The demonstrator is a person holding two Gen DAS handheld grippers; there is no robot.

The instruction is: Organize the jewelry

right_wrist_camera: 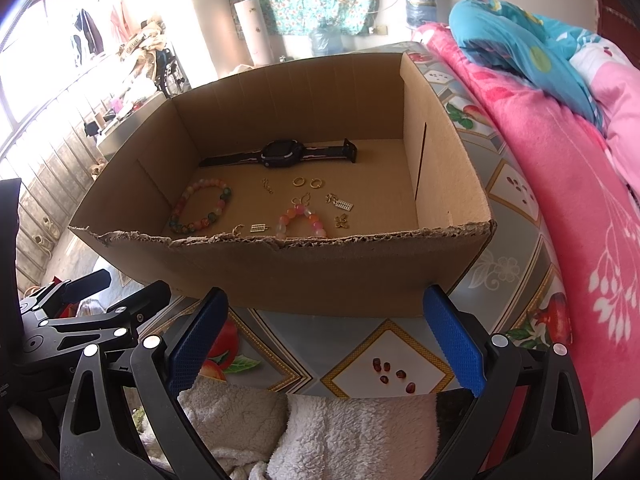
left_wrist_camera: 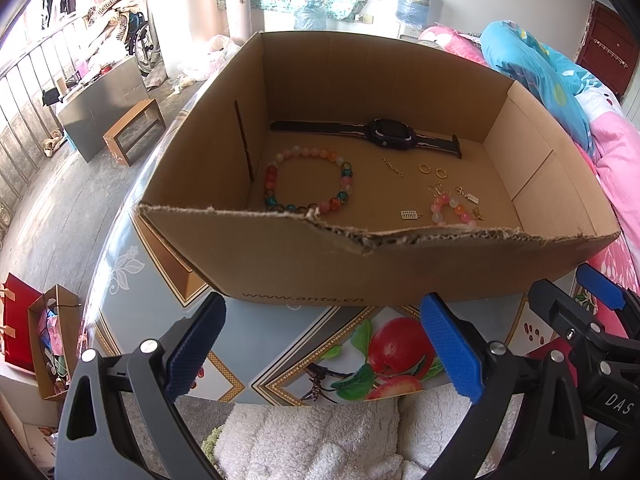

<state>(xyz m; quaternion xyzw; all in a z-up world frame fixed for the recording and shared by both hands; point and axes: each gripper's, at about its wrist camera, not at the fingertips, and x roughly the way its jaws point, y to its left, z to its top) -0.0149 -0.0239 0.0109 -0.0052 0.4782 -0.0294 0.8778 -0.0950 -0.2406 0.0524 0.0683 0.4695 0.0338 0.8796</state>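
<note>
An open cardboard box (left_wrist_camera: 304, 264) (right_wrist_camera: 304, 268) stands on the table. Inside lie a black watch (left_wrist_camera: 390, 133) (right_wrist_camera: 280, 151) at the back, a large multicoloured bead bracelet (left_wrist_camera: 270, 184) (right_wrist_camera: 220, 200), a small pink bead bracelet (left_wrist_camera: 440, 202) (right_wrist_camera: 298, 212), two gold rings (left_wrist_camera: 432, 170) (right_wrist_camera: 307, 182) and several small gold charms (left_wrist_camera: 410, 214) (right_wrist_camera: 342, 204). My left gripper (left_wrist_camera: 324, 348) is open and empty, in front of the box's near wall. My right gripper (right_wrist_camera: 326, 346) is open and empty, also in front of the near wall. The right gripper's blue pad (left_wrist_camera: 600, 286) shows at the left wrist view's right edge.
The table has a fruit-patterned cloth (left_wrist_camera: 384, 352) (right_wrist_camera: 384, 368). A white fleece cloth (left_wrist_camera: 316, 440) (right_wrist_camera: 312, 432) lies below the grippers. Pink and blue bedding (right_wrist_camera: 560, 160) (left_wrist_camera: 540, 72) lies to the right. A paper bag with items (left_wrist_camera: 52, 336) stands low left.
</note>
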